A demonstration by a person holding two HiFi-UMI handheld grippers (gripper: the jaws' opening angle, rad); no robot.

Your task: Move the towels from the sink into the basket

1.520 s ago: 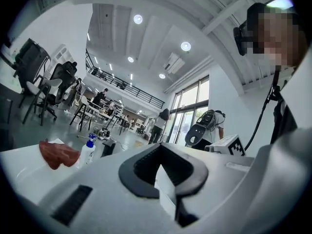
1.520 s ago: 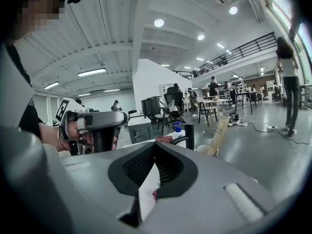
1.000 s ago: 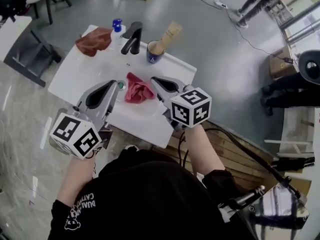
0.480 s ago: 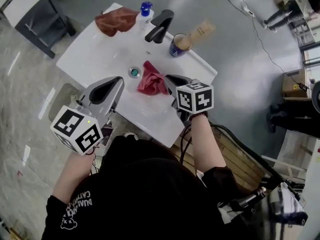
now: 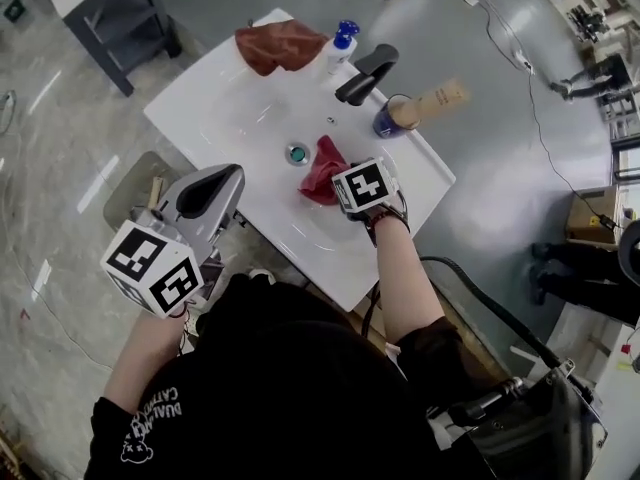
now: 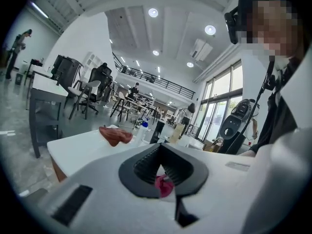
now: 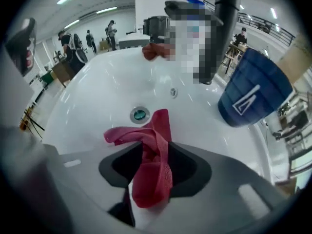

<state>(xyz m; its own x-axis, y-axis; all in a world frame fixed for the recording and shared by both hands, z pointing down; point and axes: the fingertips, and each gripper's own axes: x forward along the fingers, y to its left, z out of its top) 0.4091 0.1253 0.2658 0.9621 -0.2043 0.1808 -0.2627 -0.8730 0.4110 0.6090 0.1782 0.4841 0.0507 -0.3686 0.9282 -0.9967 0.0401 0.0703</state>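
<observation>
The red towel [image 5: 322,171] lies crumpled in the sink [image 5: 225,108], just right of the drain [image 5: 297,153]. A second, brown towel [image 5: 281,46] lies on the far left corner of the sink top. Both look like soft, light cloth, so I expect that they will sag and hang down when you lift them. If the red one is damp, it may be a little heavier and cling to the smooth basin. Take it at the raised fold in its middle, where several layers stand together, and not at a thin edge that can slip out. Your right gripper [image 7: 155,150] points steeply down with its jaws wide apart. That fold is already between them, but the pads do not press on it yet. Your left gripper [image 5: 232,176] waits at the near left edge of the sink, with its jaws drawn together and nothing in them. A second ago the right gripper was higher, over the near rim, and its jaws were together. It has now come down into the basin, and its jaws have just been opening around the towel. The left gripper has shifted only a little, and neither towel has moved.
</observation>
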